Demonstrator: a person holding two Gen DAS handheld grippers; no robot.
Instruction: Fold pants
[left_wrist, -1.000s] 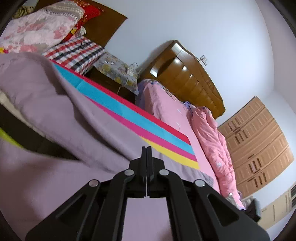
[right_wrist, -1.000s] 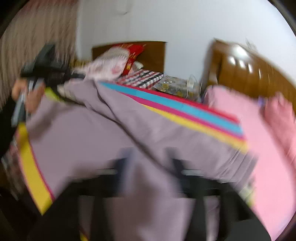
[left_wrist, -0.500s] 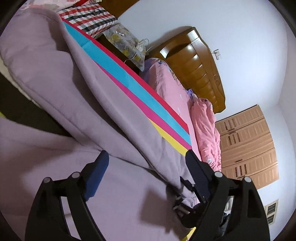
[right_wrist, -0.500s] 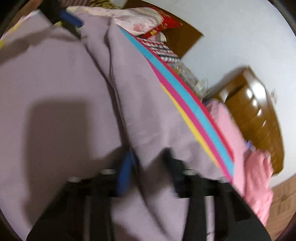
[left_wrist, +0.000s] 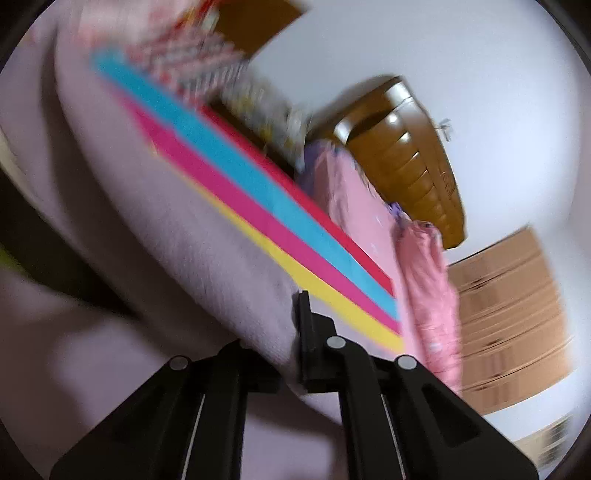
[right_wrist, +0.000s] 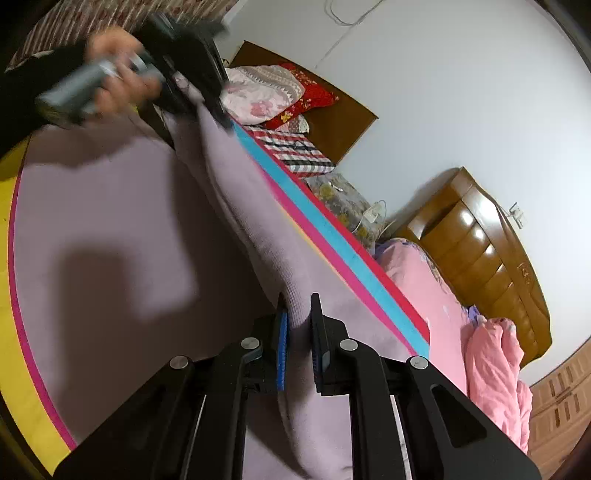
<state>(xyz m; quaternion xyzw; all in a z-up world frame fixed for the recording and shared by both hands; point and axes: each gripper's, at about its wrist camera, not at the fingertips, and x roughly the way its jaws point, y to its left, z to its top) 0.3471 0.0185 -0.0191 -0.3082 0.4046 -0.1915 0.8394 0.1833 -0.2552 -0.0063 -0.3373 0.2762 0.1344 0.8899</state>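
The right gripper (right_wrist: 297, 325) has its blue-padded fingers (right_wrist: 281, 349) clamped on a fold of the lilac knit pants (right_wrist: 251, 225) — the left gripper (left_wrist: 291, 325) pinches the cloth too. The pants stretch taut between both, their long axis running from the right fingers up toward the left hand (right_wrist: 118, 79), above the lilac bedspread with bright stripes (right_wrist: 107, 236).

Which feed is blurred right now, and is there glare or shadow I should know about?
Left wrist: motion blur smears the whole picture, though the pants still read. Right wrist: mostly sharp, only the left gripper and hand are blurred; glare spots on the headboard; a dark shadow falls on the bedspread.
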